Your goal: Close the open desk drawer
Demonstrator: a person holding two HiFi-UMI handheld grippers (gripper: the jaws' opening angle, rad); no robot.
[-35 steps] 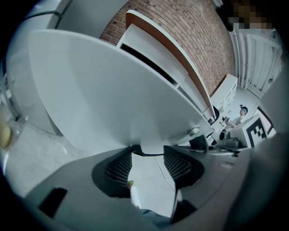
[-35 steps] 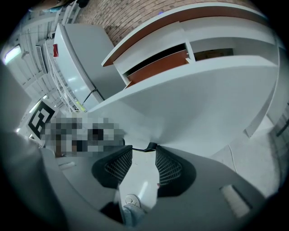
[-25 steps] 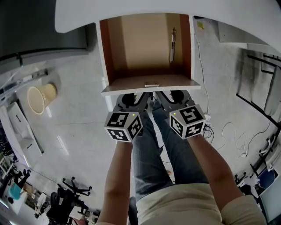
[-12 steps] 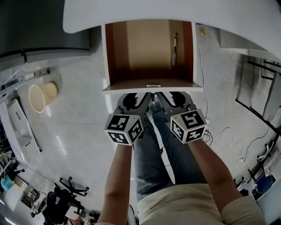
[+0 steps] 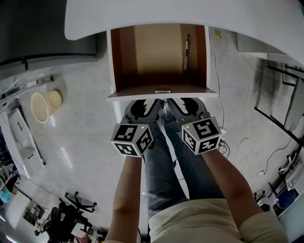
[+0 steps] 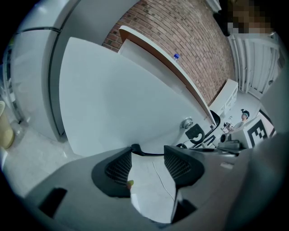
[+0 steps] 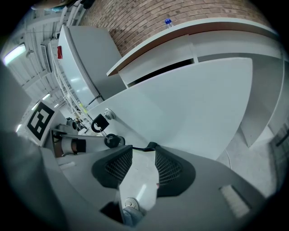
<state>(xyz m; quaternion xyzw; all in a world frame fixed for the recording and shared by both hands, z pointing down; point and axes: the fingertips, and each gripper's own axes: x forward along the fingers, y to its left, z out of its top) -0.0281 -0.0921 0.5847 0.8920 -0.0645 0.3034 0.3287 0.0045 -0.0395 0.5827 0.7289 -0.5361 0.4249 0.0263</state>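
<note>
Pale floor [image 5: 80, 135] underlies the open drawer [image 5: 152, 52]; left claw [image 6: 149, 153] and right claw [image 7: 143, 152] gape empty.

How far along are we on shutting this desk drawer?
Done: left gripper and right gripper sit side by side at the white front of the drawer, jaws apart, holding nothing. In hand: lining up the push; contact unconfirmed. Left: the drawer stands well out, pen showing inside, so the whole slide under the desk remains.
</note>
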